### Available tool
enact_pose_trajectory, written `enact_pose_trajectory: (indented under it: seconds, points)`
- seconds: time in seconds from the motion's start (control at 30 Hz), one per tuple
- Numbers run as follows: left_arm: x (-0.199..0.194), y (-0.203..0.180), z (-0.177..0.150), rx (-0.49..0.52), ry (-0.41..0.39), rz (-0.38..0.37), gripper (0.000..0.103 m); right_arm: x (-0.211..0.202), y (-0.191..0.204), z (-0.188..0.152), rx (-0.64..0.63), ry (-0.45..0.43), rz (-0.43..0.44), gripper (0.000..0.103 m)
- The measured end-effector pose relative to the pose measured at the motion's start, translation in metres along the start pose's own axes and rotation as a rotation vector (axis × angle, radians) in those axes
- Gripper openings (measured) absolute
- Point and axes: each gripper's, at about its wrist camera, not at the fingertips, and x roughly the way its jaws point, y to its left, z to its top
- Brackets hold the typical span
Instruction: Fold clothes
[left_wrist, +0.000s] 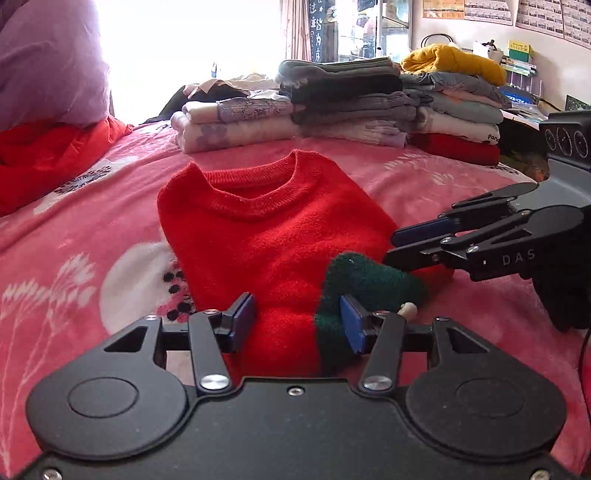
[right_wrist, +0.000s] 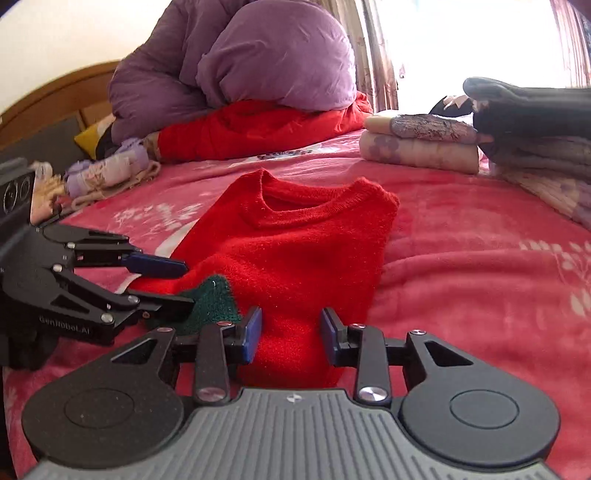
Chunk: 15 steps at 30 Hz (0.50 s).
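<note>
Now the red sweater (left_wrist: 280, 236) lies on the bed (left_wrist: 74, 236), long axis running away from me, collar far, w/ my left hand-held gripper (left_wrist: 297, 323) and right hand-held gripper (right_wrist: 291, 334) both open at its near hem, left nearer the green cuff (left_wrist: 365, 280).

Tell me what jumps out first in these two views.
A bright red sweater with a green cuff lies partly folded, collar away from the cameras, in the middle of the pink flowered blanket. Both hand-held grippers sit open at its near hem: the left hand-held gripper by the green cuff, the right hand-held gripper beside it. Behind, stacks of folded clothes line the far edge, and a purple quilt is heaped on the left.
</note>
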Motion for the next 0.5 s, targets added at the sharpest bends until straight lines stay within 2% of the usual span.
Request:
enact_pose_trajectory:
  seconds: [0.13,0.2,0.27,0.33,0.43,0.47,0.5]
  points:
    - [-0.025,-0.004,0.001,-0.038,-0.06,0.028,0.05,-0.025,0.015,0.003,-0.001,-0.09,-0.039,0.036]
    - [-0.036,-0.007,0.001,-0.062,-0.084,0.039,0.05,-0.029,0.021,0.001,0.011,-0.115,-0.021,0.036]
    - [-0.021,-0.007,-0.008,-0.067,0.011,0.066,0.05,-0.003,0.025,-0.007,-0.002,0.017,-0.053,0.038]
    - [-0.019,-0.011,-0.01,-0.043,0.015,0.067,0.051,-0.009,0.027,-0.006,0.02,-0.009,-0.057,0.038]
    - [-0.04,0.0,-0.001,-0.145,-0.076,0.02,0.052,-0.031,0.02,-0.005,0.088,-0.09,-0.063,0.04]
    - [-0.04,0.008,-0.002,-0.205,-0.089,0.013,0.056,-0.038,0.018,-0.004,0.112,-0.116,-0.064,0.044]
    - [-0.039,0.015,-0.002,-0.267,-0.096,0.007,0.057,-0.038,0.008,-0.006,0.184,-0.121,-0.062,0.053]
